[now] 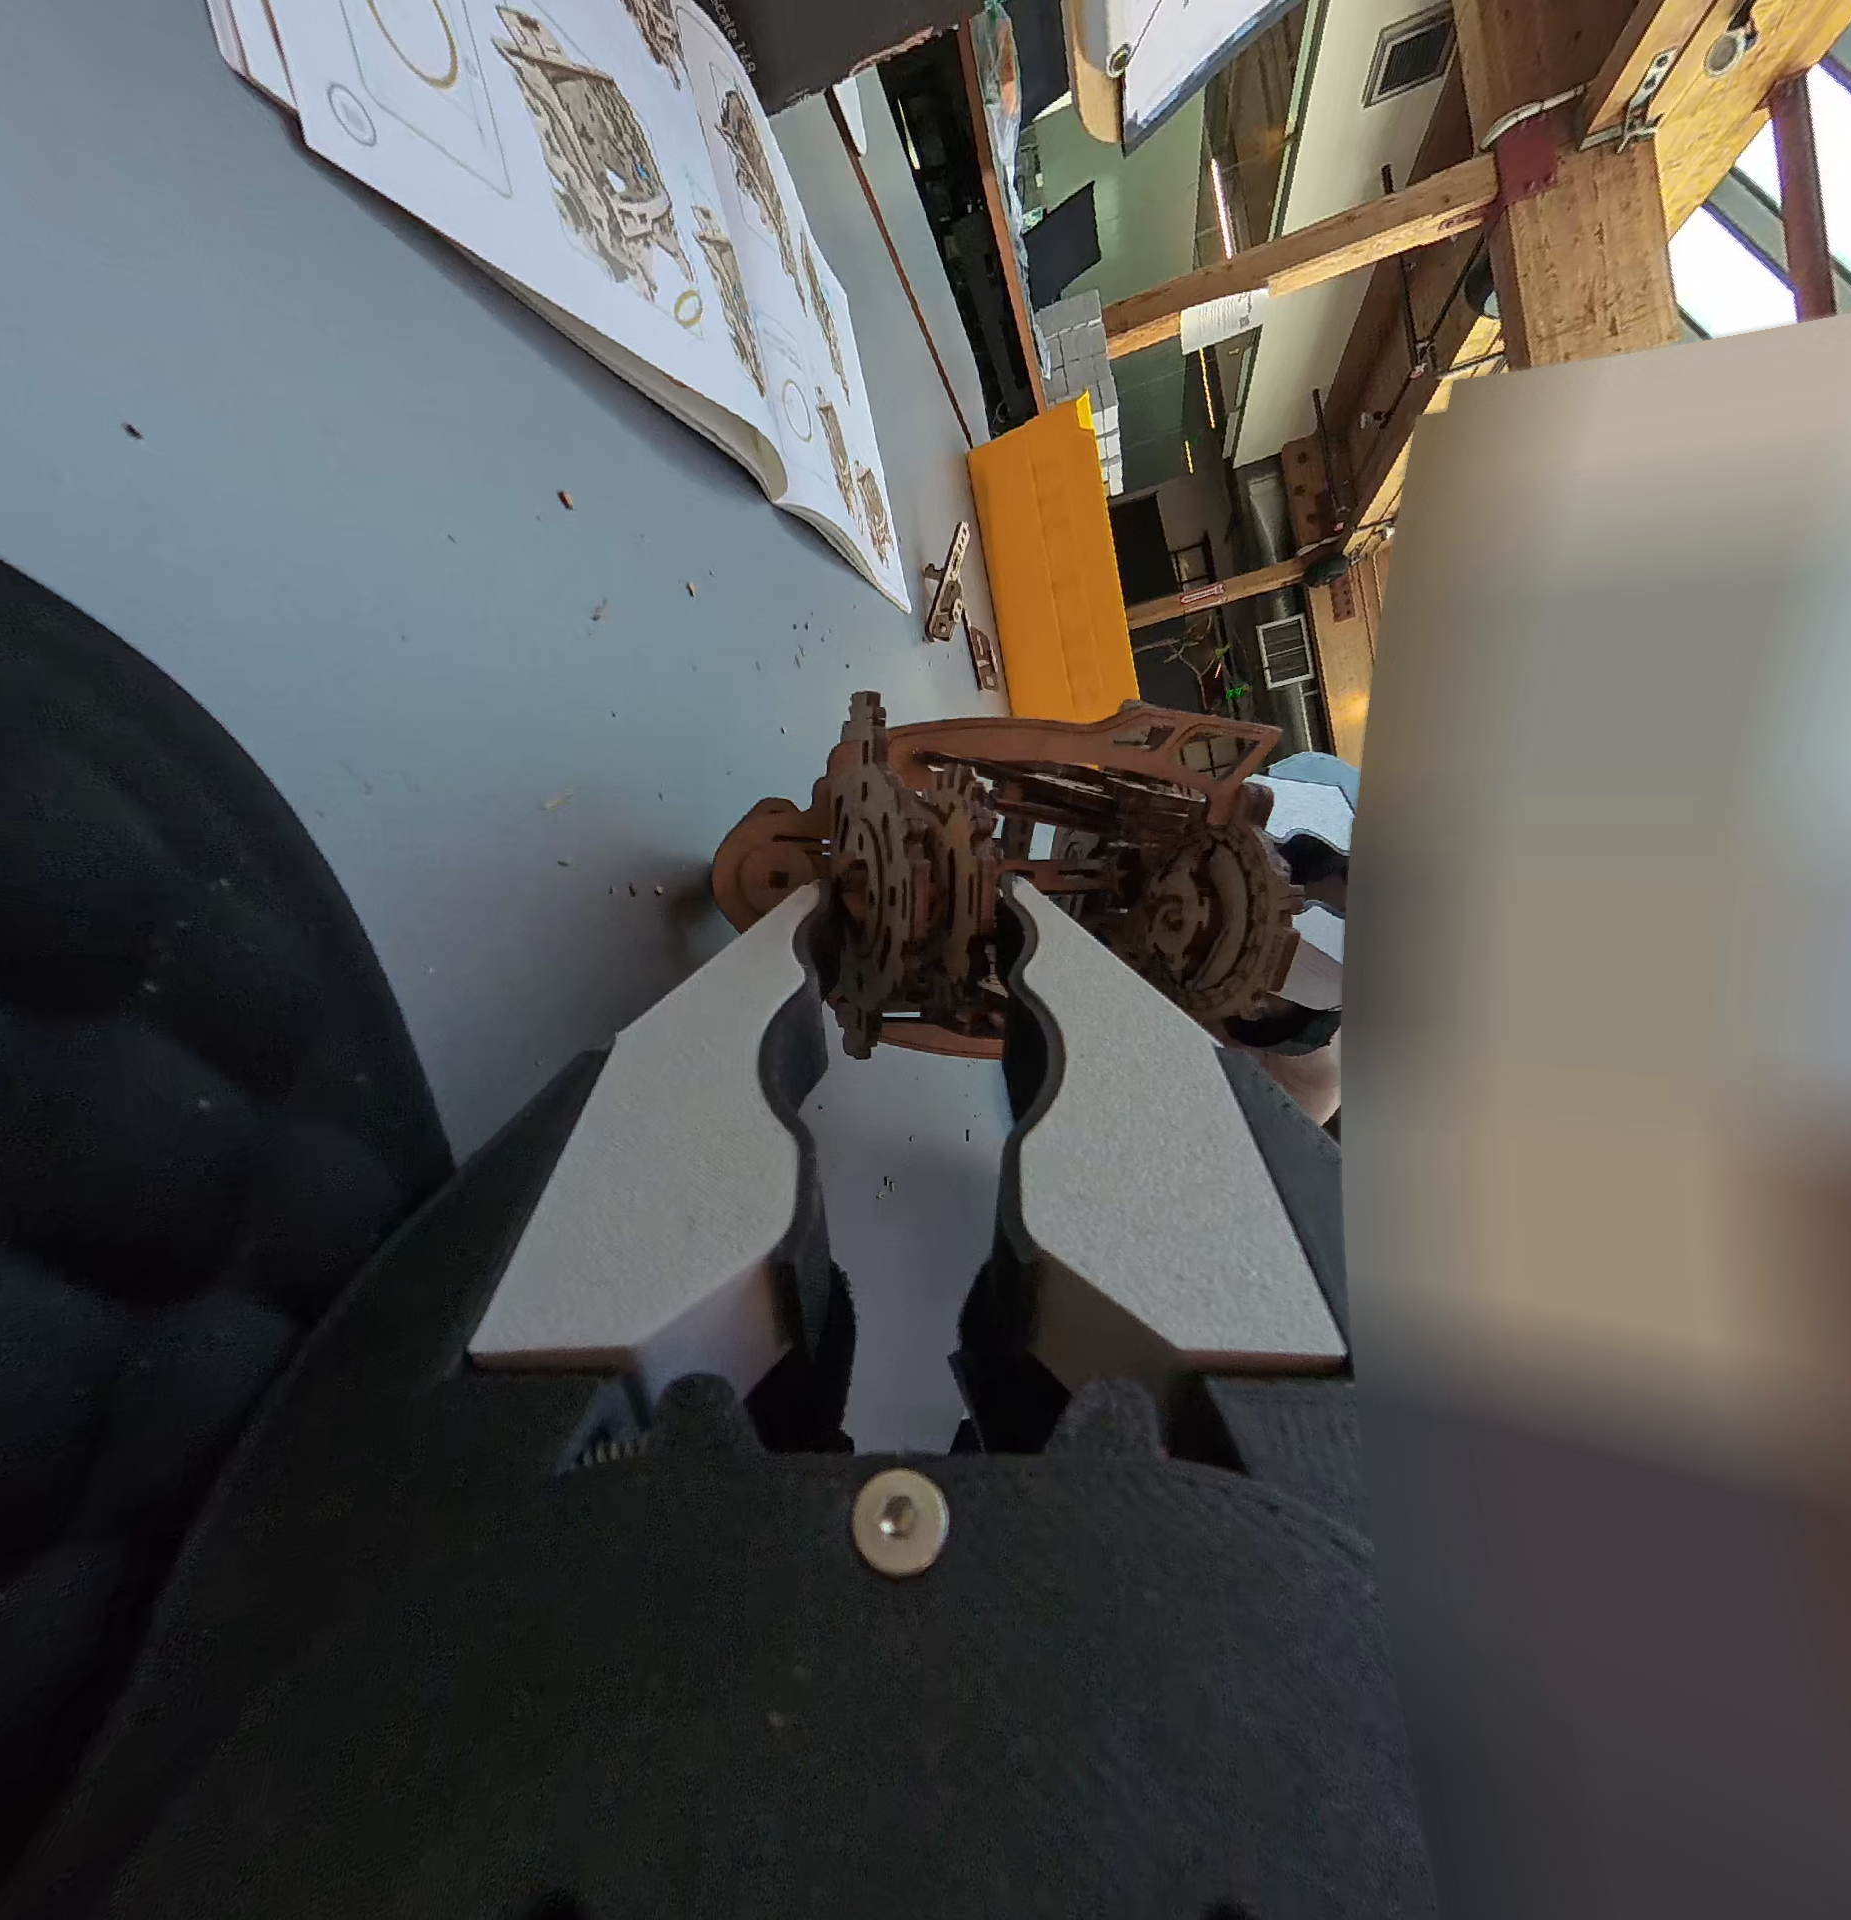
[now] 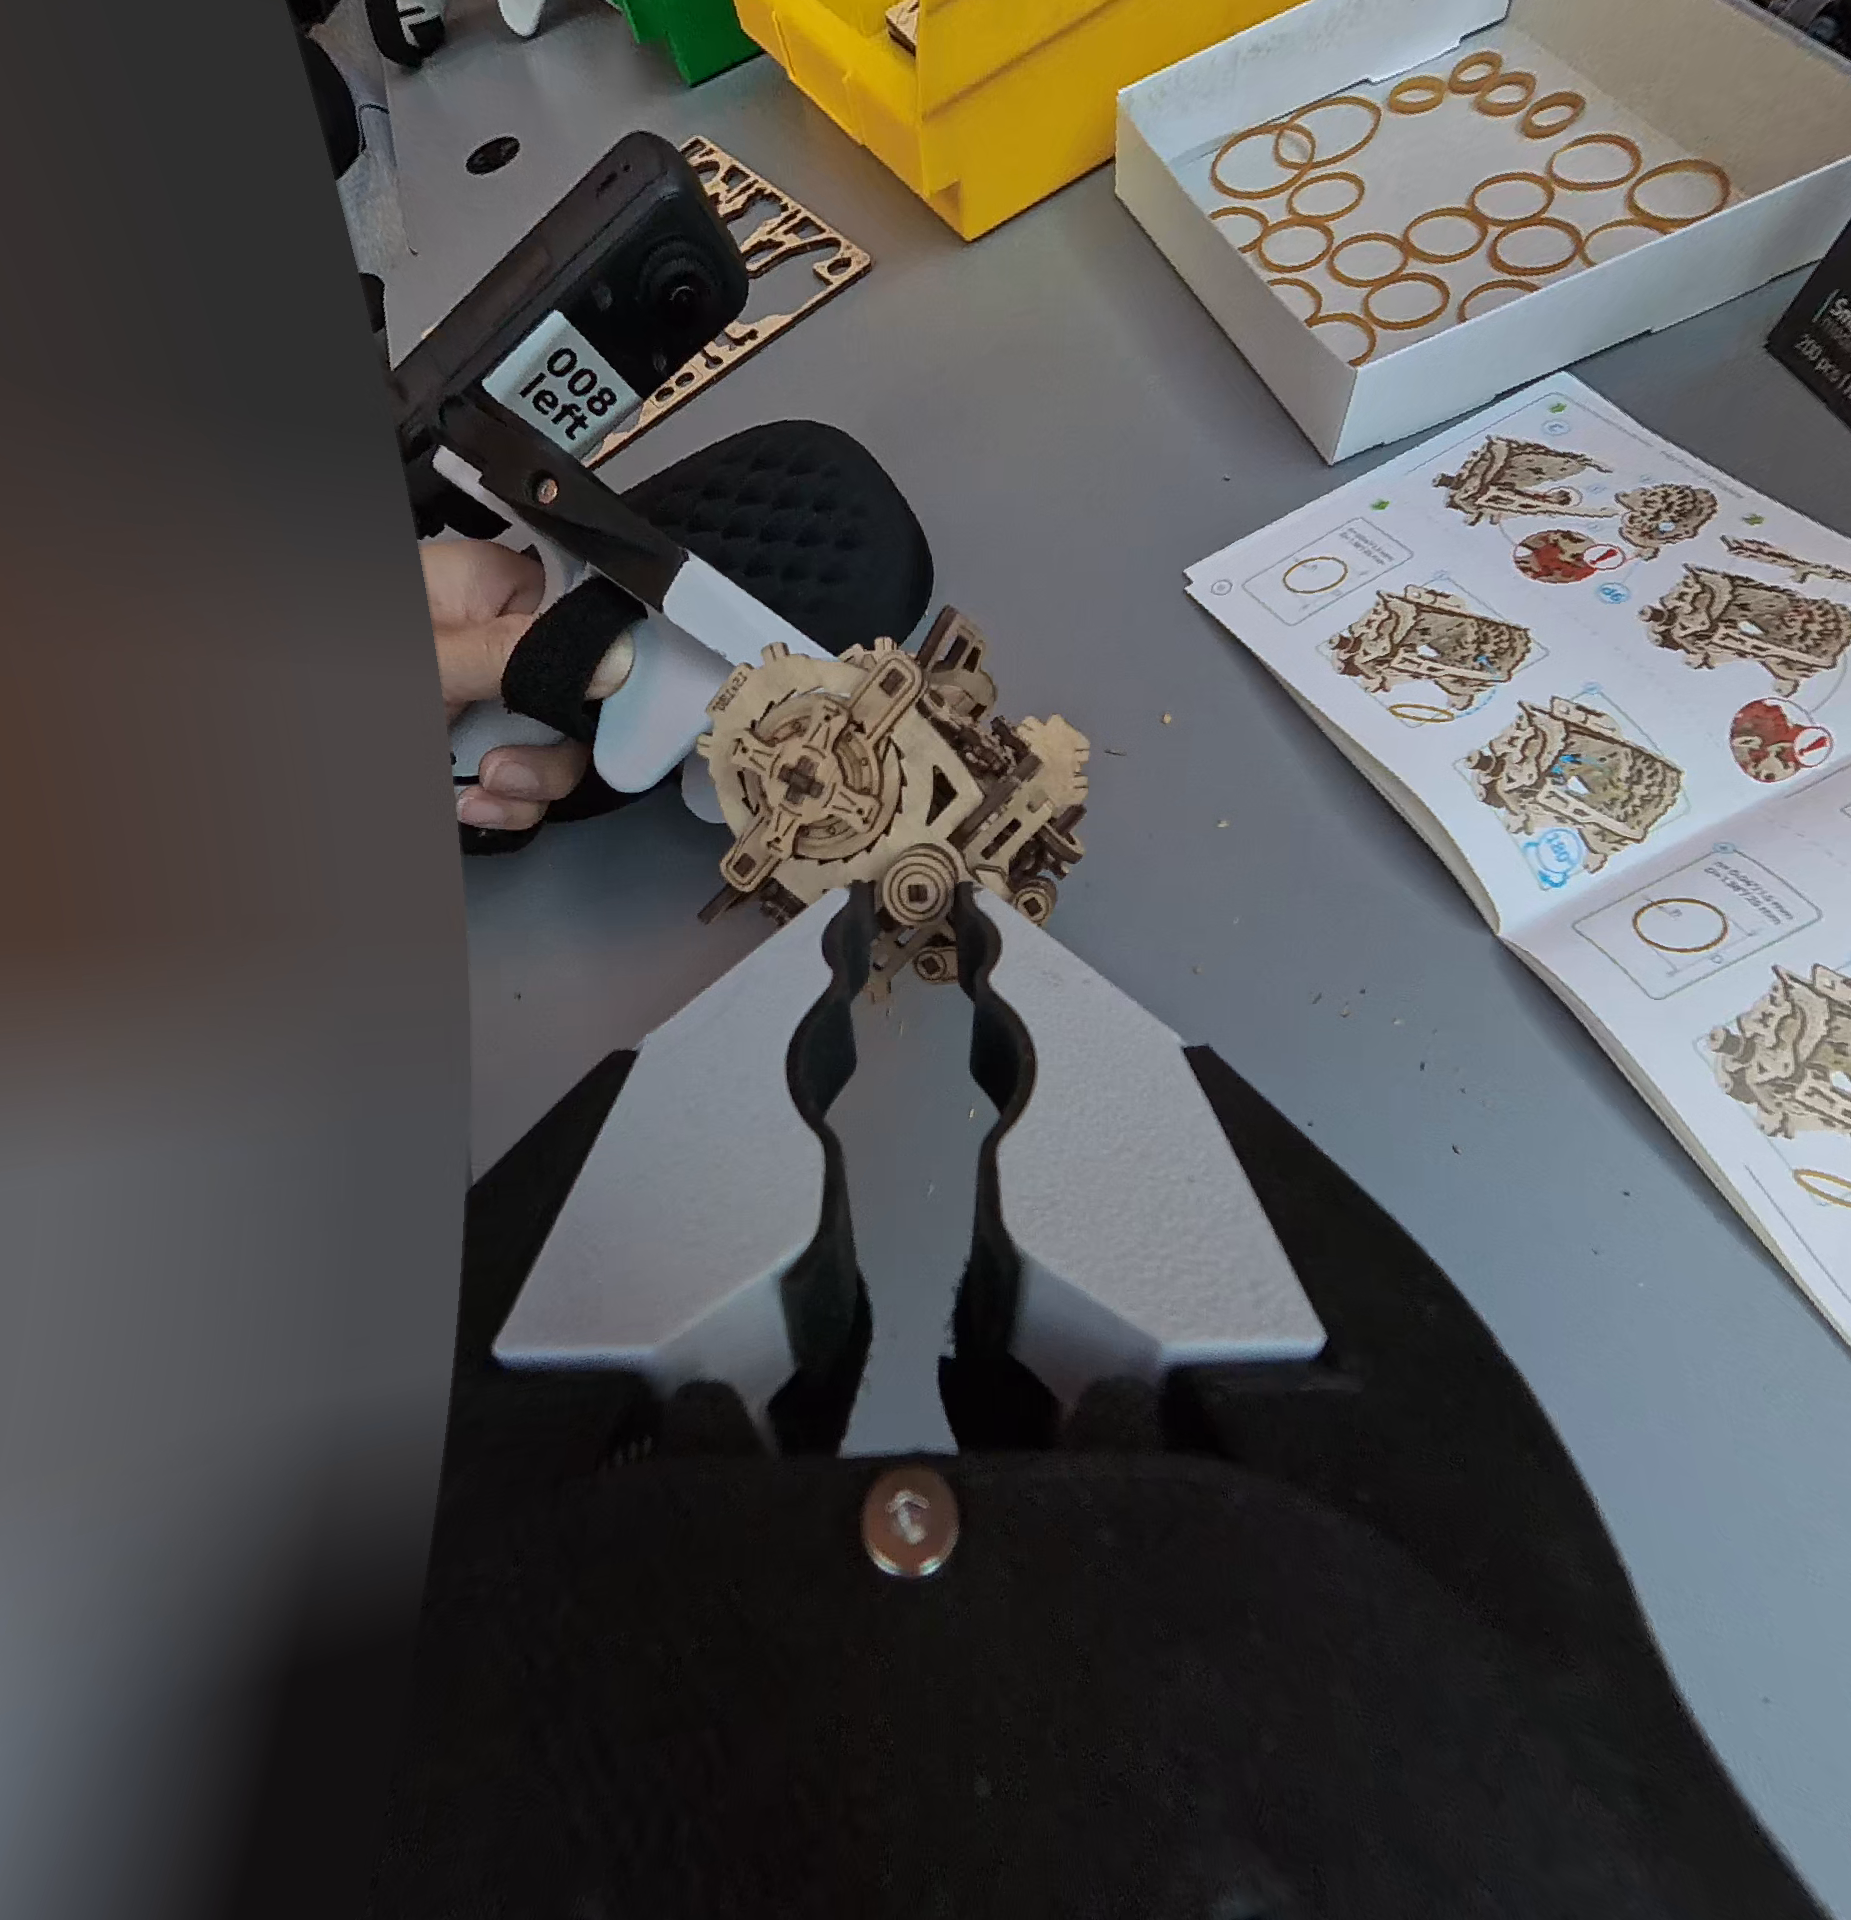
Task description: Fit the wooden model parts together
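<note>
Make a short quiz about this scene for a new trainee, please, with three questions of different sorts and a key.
1. True or false: both the left gripper and the right gripper are closed on the wooden model.
2. Multiple choice: what lies in the white box? A) screws B) tan rings C) batteries
3. Short answer: what lies open on the grey table, to the right of the model in the right wrist view?

Key:
1. True; each pair of fingertips pinches part of the model.
2. B; tan rings.
3. The instruction booklet.
</note>
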`<state>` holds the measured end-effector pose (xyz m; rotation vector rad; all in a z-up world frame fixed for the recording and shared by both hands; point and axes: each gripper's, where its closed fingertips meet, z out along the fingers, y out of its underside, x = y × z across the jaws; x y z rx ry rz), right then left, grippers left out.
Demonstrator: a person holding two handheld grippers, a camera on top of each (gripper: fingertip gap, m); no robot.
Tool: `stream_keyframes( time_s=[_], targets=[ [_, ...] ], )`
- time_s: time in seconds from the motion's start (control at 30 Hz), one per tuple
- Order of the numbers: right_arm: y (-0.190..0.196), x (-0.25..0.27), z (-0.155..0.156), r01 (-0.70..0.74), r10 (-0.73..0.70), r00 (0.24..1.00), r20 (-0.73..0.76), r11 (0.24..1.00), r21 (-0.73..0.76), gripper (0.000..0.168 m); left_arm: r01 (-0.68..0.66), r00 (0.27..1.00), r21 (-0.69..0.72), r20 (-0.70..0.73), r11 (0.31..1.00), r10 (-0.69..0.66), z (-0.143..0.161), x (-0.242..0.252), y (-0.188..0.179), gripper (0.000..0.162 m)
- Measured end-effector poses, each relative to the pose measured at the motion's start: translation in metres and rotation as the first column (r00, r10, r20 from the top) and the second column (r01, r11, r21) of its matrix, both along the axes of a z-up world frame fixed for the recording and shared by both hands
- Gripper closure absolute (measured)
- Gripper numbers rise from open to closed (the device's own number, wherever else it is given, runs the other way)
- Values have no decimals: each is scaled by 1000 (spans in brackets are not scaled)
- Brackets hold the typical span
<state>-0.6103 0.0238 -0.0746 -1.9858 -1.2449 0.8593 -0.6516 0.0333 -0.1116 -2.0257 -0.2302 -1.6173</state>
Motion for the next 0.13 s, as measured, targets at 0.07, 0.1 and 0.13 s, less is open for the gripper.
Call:
stream_keyframes(
  time_s=[0.07,0.1,0.13],
  targets=[
    [0,0,1,-2,2,1000,-12,1000,0,152,1,1000,-4,8,1000,-1,1,0,0,134],
    [0,-1,2,-6,6,1000,-18,1000,0,151,0,1000,-5,12,1000,0,2,0,0,134],
    [-1,-1,3,-14,14,1000,-27,1000,1,150,-1,1000,-4,19,1000,1,2,-1,0,134]
  ],
)
